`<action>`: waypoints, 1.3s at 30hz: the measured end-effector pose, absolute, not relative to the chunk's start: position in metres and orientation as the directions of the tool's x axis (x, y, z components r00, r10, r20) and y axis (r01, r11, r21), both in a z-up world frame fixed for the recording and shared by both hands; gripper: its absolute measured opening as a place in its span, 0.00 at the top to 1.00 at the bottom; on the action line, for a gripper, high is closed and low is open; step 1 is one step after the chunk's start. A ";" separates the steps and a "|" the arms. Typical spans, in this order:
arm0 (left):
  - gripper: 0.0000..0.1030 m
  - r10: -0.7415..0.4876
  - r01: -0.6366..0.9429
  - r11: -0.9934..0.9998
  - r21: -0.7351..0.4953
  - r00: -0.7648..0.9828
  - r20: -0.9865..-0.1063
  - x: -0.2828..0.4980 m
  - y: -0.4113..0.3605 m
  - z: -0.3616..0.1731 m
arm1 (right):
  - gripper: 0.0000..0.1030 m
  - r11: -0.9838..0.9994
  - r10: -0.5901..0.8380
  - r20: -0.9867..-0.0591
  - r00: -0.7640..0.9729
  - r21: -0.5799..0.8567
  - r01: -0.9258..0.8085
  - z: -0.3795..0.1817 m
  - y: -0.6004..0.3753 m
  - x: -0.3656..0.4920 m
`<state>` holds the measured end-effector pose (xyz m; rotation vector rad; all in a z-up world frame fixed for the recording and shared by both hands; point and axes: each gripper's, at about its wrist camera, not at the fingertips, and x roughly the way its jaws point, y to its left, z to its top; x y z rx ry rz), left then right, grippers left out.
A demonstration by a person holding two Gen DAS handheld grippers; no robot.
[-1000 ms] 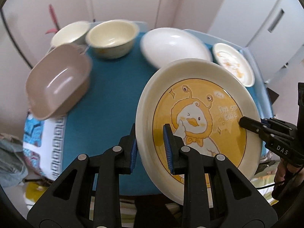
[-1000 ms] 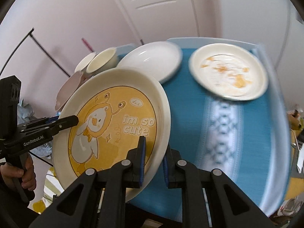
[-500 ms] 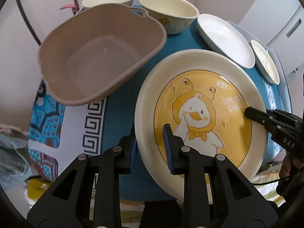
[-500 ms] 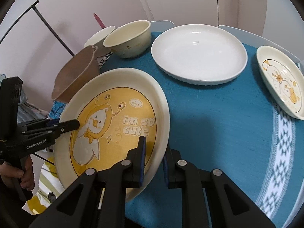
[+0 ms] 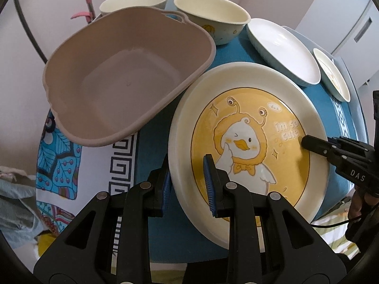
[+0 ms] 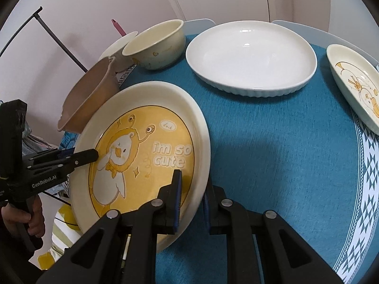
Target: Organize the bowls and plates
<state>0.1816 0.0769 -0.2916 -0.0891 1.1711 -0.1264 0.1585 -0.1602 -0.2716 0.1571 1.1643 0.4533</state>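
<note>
- Both tools, left tool [image 5: 188,181] and right tool [image 6: 191,195], are clamping opposite rims of the duck plate [image 5: 246,142], carrying it above the counter [image 6: 272,142].
- The beige basin [image 5: 123,80] is looming nearer than a second ago, so placement there looks imminent.
- Bowls [image 5: 210,21] and white plate [image 6: 251,56] are waiting beyond.

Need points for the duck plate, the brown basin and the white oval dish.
duck plate [image 5: 246,139], left wrist view, printed yellow centre.
brown basin [image 5: 113,90], left wrist view, inner floor.
white oval dish [image 6: 251,54], right wrist view, inner surface.

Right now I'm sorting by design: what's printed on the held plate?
A yellow cartoon duck on the plate, clearest in the right wrist view.
</note>
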 end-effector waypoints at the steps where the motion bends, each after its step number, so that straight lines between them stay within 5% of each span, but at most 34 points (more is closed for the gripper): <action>1: 0.79 -0.143 0.053 0.990 -0.133 0.386 -0.912 0.180 0.076 -0.291 | 0.86 0.902 0.417 -0.852 0.317 0.346 -0.258 -0.272 -0.160 0.158; 5: 0.71 -0.116 0.044 0.993 -0.108 0.386 -0.915 0.180 0.075 -0.294 | 0.86 0.912 0.392 -0.861 0.323 0.319 -0.257 -0.271 -0.155 0.159; 9: 0.30 -0.079 0.047 0.997 -0.065 0.406 -0.910 0.175 0.068 -0.293 | 0.85 0.918 0.382 -0.861 0.336 0.313 -0.242 -0.272 -0.148 0.161; 14: 0.29 -0.078 0.059 0.996 -0.059 0.407 -0.910 0.169 0.062 -0.290 | 0.61 0.922 0.374 -0.865 0.334 0.310 -0.232 -0.271 -0.148 0.161; 25: 0.29 -0.125 0.110 0.991 -0.078 0.524 -0.843 0.160 0.055 -0.186 | 0.61 0.937 0.349 -0.807 0.475 0.289 -0.197 -0.167 -0.186 0.175; 28: 0.02 -0.149 0.112 0.988 -0.102 0.583 -0.799 0.179 0.048 -0.155 | 0.19 0.935 0.354 -0.789 0.502 0.300 -0.188 -0.145 -0.205 0.191; 29: 0.00 -0.160 0.109 0.987 -0.118 0.603 -0.781 0.183 0.047 -0.149 | 0.01 0.936 0.353 -0.787 0.506 0.298 -0.189 -0.138 -0.209 0.195; 34: 0.00 -0.214 0.080 0.975 -0.209 0.595 -0.775 0.224 0.027 -0.141 | 0.00 0.936 0.350 -0.759 0.549 0.258 -0.240 -0.116 -0.232 0.230; 39: 0.00 -0.204 -0.004 0.969 -0.245 0.543 -0.815 0.255 0.009 -0.159 | 0.00 0.929 0.303 -0.857 0.416 0.169 -0.330 -0.128 -0.246 0.284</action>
